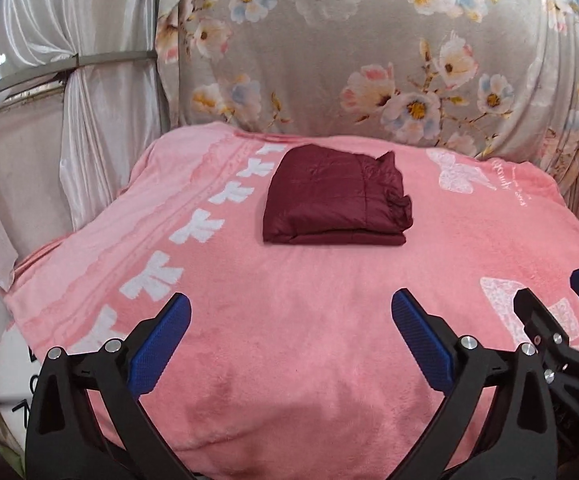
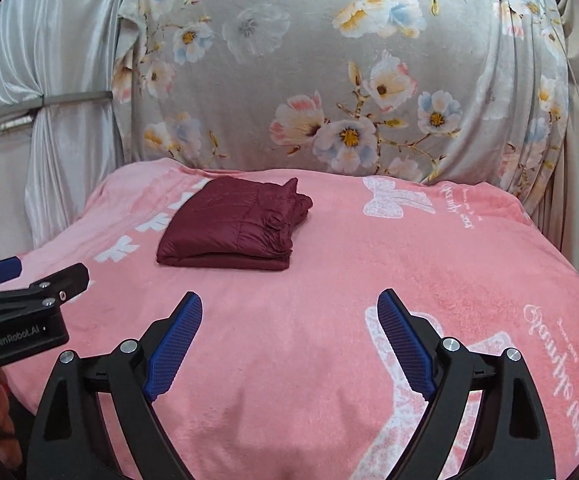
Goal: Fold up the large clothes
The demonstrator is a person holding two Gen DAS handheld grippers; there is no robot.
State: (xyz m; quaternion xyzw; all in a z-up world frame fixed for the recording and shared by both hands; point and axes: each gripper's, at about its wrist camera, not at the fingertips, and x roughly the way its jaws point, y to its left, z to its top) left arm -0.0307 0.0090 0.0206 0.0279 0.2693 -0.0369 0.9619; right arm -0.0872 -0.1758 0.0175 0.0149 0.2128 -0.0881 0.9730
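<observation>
Both your left gripper (image 1: pixel 291 326) and right gripper (image 2: pixel 289 330) gape empty; nudge the folded jacket (image 1: pixel 335 196) and it springs apart.

Soft, even indoor light, sharp focus, faint shadows, strong fisheye bending and dark corners.

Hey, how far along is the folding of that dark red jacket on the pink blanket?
Done: the maroon jacket lies folded in a compact stack on the pink blanket. In hand: nothing; the left tool and right tool are both open and empty, short of the stack. Left: apparently nothing, beyond perhaps tucking the bunched right edge.
</observation>
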